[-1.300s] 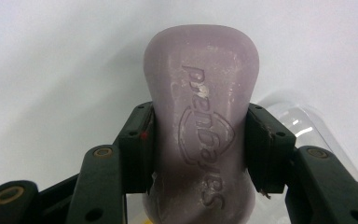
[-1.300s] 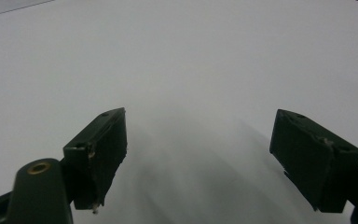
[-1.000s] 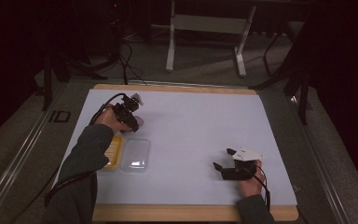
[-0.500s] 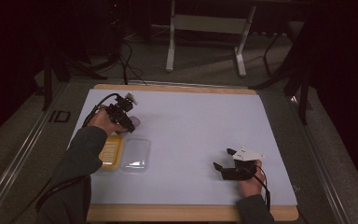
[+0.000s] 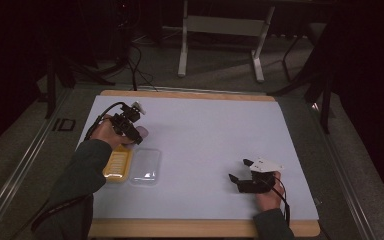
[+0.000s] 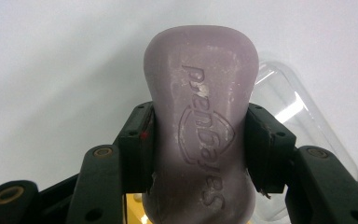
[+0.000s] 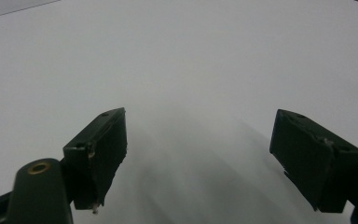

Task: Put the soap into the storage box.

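The left gripper (image 5: 136,131), at the left of the frame, has lifted and drifted a little toward the upper left over the last second, its fingers clamped on the soap (image 6: 200,121). The bar now hangs just beyond the yellow tray (image 5: 118,164) and clear lid (image 5: 146,166), so I'd judge it ready for placing. The right gripper (image 5: 241,171) rests lower right, fingers apart, on the worktop (image 5: 210,130).
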`<action>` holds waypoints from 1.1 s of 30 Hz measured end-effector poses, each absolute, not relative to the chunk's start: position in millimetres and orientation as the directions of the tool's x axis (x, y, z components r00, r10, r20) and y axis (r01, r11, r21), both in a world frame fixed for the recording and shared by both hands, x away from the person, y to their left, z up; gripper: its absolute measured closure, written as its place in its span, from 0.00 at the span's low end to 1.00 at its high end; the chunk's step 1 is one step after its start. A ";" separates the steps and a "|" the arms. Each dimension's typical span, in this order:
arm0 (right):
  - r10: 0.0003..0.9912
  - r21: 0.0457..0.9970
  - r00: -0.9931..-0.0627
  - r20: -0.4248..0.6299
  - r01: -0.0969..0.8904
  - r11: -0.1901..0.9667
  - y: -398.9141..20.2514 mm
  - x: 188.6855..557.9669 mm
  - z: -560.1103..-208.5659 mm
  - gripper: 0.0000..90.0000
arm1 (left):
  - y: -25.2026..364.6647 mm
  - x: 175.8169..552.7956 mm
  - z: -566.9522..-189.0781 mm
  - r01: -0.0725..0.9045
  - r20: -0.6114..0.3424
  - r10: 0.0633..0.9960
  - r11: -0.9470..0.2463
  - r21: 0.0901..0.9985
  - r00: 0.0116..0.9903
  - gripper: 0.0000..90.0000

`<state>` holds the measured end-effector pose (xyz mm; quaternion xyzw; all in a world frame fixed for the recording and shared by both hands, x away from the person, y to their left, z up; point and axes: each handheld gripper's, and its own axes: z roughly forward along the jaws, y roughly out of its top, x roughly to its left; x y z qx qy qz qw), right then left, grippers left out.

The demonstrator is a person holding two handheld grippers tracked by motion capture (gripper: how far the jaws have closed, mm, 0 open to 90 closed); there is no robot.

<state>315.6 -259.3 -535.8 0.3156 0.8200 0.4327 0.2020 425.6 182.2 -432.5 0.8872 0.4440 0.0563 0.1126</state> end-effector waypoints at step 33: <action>0.696 0.840 -0.716 -0.056 0.342 0.421 -259.8 315.2 -535.6 0.20 | 200.5 398.2 -432.0 0.796 0.010 0.828 -0.542 0.269 0.560 0.55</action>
